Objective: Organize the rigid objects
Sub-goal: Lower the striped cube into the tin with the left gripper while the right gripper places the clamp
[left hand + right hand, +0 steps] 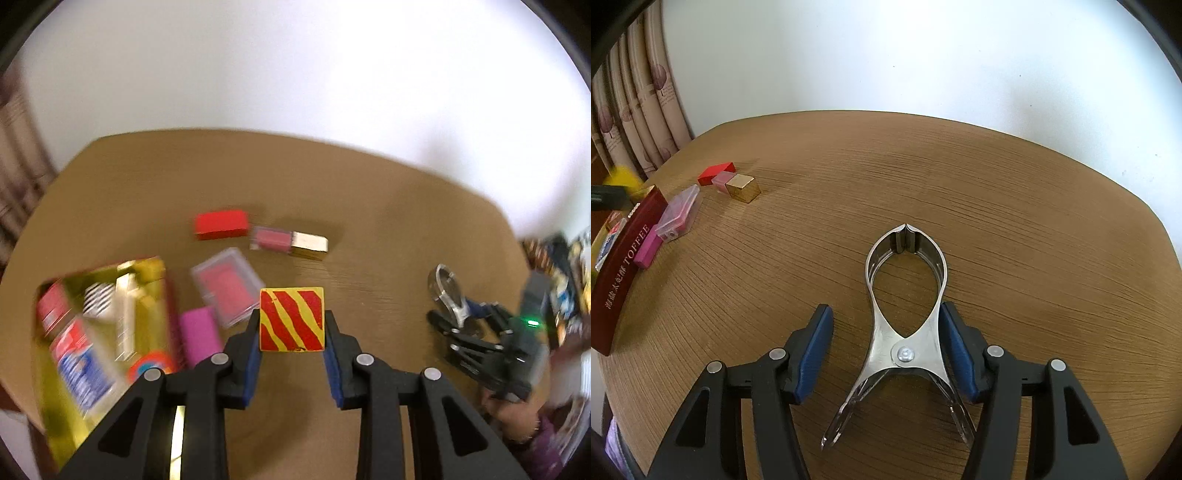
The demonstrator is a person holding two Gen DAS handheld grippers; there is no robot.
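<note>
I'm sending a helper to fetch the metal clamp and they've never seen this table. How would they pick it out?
On the round wooden table, look away from the toffee box and the coloured blocks beside it, toward the bare side. The steel spring clamp lies flat there, between the fingers of the right hand-held gripper. It is the only shiny, all-metal, loop-shaped piece.

block [291,319] between the left claw [291,354] pads, box [59,398] to its left, clamp [905,302] far right on the table [997,206]
</note>
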